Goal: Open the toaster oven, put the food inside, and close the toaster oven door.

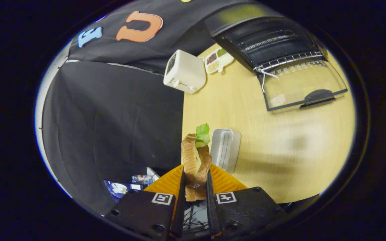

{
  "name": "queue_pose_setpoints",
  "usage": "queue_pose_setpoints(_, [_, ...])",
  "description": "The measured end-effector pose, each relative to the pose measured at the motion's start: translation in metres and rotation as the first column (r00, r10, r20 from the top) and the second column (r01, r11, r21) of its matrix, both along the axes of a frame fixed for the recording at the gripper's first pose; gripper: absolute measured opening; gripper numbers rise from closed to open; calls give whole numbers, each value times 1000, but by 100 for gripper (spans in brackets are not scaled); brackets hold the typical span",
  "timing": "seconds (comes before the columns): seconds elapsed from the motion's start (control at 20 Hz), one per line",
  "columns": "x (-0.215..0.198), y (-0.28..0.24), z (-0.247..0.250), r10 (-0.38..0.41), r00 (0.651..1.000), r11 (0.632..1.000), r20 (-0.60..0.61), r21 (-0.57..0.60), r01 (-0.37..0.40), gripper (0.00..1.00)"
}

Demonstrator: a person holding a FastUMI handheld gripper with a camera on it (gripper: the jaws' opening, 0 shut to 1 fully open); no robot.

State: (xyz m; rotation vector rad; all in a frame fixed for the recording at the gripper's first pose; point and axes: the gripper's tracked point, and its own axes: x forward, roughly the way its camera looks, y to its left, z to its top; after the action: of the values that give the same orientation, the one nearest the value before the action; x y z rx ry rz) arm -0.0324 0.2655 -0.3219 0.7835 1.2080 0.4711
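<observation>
Closed jaws of the gripper [195, 182] pinch a sandwich [196, 160] upright above the table [280, 147] edge, beside a white tray [225, 147]. Well beyond stands the toaster oven [273, 47], its door [305, 85] open flat.

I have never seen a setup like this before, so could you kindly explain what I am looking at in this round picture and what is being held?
A person carries a hand-held gripper, a two-finger tool with a wide-angle camera riding on it; the picture looks forward along the fingers, hence the round, bent look. The fingers are pressed on a sandwich, two bread slices with a green leaf poking out. Just beyond it on the wooden table lies a small white tray. Farther off stand a white toaster, a divided snack dish, and the toaster oven with its glass door already folded down open.
</observation>
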Motion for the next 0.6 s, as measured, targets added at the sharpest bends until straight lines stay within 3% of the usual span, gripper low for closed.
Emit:
queue_pose_setpoints(0.35, [49, -107, 35, -199, 976, 980, 91, 39, 196, 34])
queue_pose_setpoints(0.6, [94, -195, 10, -429, 899, 903, 89, 85, 422, 33])
